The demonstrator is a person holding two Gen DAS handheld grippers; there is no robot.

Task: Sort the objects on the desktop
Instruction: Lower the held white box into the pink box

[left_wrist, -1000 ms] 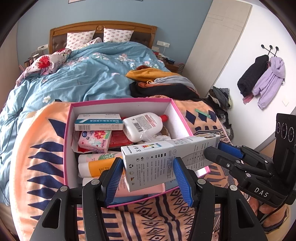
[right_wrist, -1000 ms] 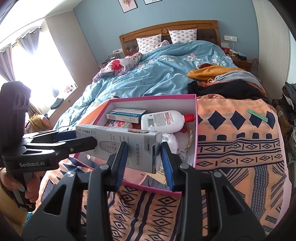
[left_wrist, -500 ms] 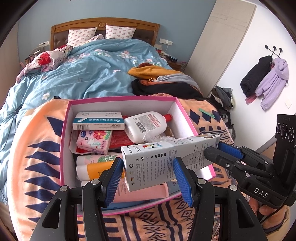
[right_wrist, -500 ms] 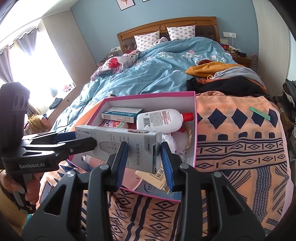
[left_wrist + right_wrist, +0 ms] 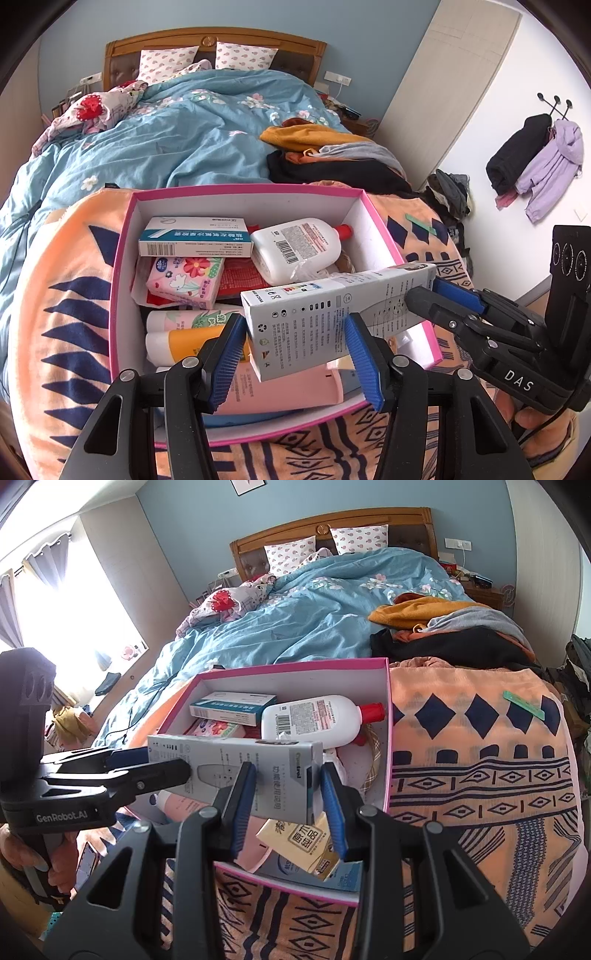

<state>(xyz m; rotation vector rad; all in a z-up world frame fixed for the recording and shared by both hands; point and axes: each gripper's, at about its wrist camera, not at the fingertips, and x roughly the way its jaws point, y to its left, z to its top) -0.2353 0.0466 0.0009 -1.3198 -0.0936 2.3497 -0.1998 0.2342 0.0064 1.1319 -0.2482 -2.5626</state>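
A bed [image 5: 207, 147] with a wooden headboard carries everything. A blue flowered quilt [image 5: 321, 613] covers its far half, toward twelve o'clock, with two spotted pillows [image 5: 207, 61] against the headboard. An orange blanket [image 5: 480, 775] with dark blue patterns covers the near end. On this blanket sits a pink box [image 5: 122, 266], and at two o'clock from the box lies a small green strip [image 5: 523, 704]. A pile of clothes [image 5: 332, 158] lies at one o'clock, beyond the blanket.

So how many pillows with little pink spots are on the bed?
2. One pillow leans on the headboard toward the left, the other pillow sits right beside it. More could be hidden under the blue duvet.
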